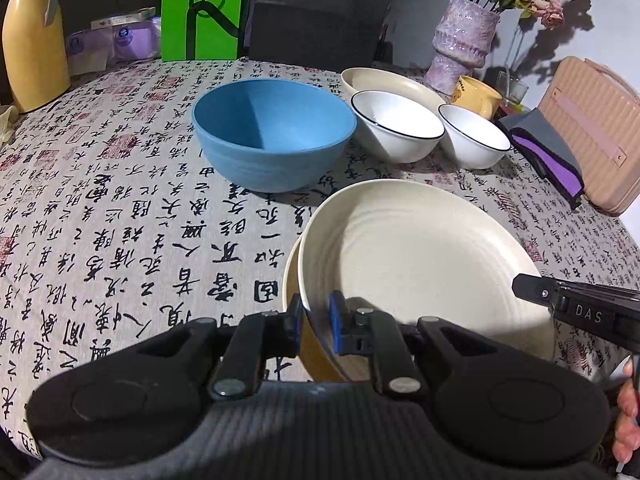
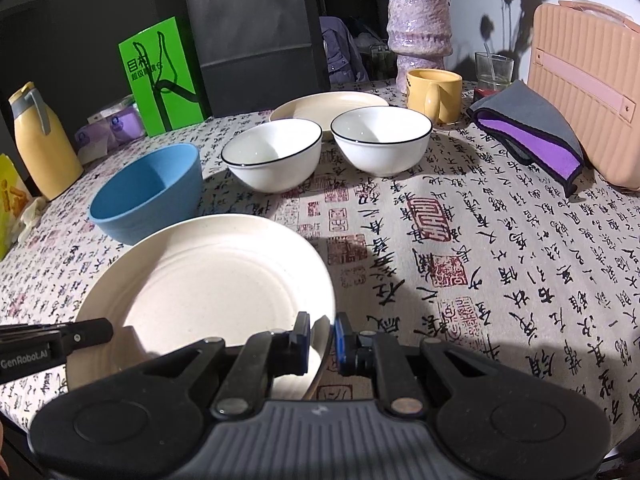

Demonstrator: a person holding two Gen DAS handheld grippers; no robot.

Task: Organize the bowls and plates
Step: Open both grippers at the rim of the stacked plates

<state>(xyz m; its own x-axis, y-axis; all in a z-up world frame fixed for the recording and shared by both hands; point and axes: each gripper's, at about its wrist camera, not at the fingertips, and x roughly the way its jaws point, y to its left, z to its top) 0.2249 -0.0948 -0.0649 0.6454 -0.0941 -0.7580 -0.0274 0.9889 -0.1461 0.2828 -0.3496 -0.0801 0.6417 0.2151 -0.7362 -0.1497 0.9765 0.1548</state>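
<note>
Between the two grippers, a cream ridged plate (image 1: 420,256) is clamped by left gripper (image 1: 316,322) and right gripper (image 2: 322,346); blue bowl (image 1: 272,132) is empty.

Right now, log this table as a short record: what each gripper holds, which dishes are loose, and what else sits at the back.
left gripper: shut on the near rim of the cream plate
right gripper: shut on the same plate's opposite rim
under plate: a tan dish shows at its edge
loose bowls: blue bowl, two white bowls
second cream plate: behind the white bowls
back of table: purple vase, yellow mug, yellow jug
</note>
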